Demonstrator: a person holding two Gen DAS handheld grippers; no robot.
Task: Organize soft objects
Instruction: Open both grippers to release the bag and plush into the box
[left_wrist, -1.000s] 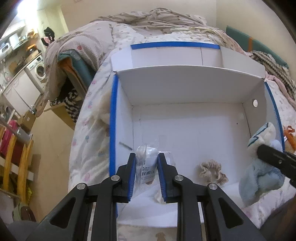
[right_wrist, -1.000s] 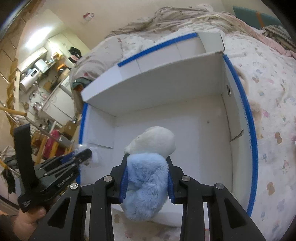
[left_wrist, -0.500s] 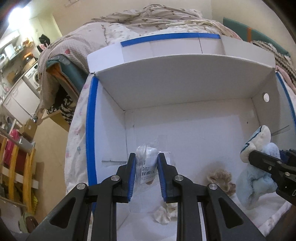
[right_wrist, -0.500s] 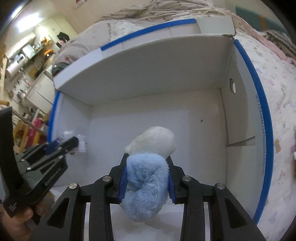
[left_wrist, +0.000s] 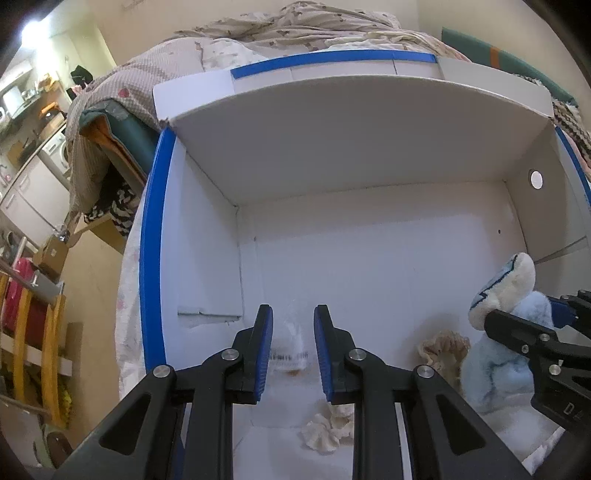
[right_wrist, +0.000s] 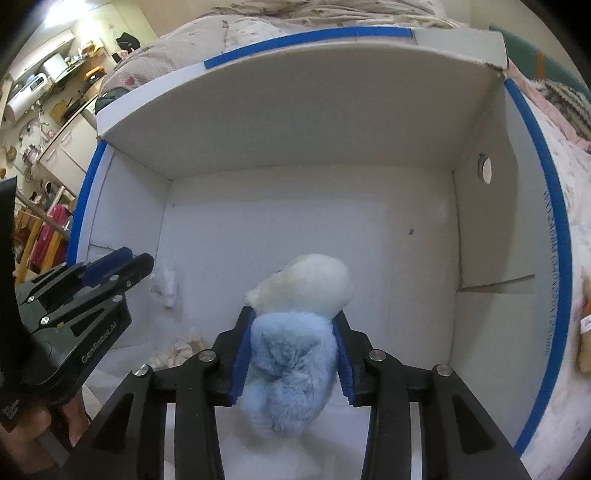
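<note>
A white cardboard box (left_wrist: 369, 155) with blue-taped edges lies open on the bed; it also shows in the right wrist view (right_wrist: 295, 140). My left gripper (left_wrist: 293, 332) is open inside the box, over a clear plastic packet (left_wrist: 290, 350) with a barcode label that lies loose on the box floor (right_wrist: 168, 286). My right gripper (right_wrist: 291, 339) is shut on a light blue and white plush toy (right_wrist: 295, 332), held inside the box at the right (left_wrist: 506, 325). A beige scrunchie (left_wrist: 441, 347) and a cream scrunchie (left_wrist: 325, 430) lie on the box floor.
The box sits on a floral quilt (right_wrist: 576, 206) with rumpled bedding (left_wrist: 295, 26) behind it. To the left, beyond the bed, are a kitchen counter (right_wrist: 62, 122), wooden rails (left_wrist: 48, 350) and a red case (left_wrist: 18, 295).
My left gripper has opened and let go of the plastic packet, which now lies on the box floor. Both grippers have moved deeper into the box. The right still holds the plush.
</note>
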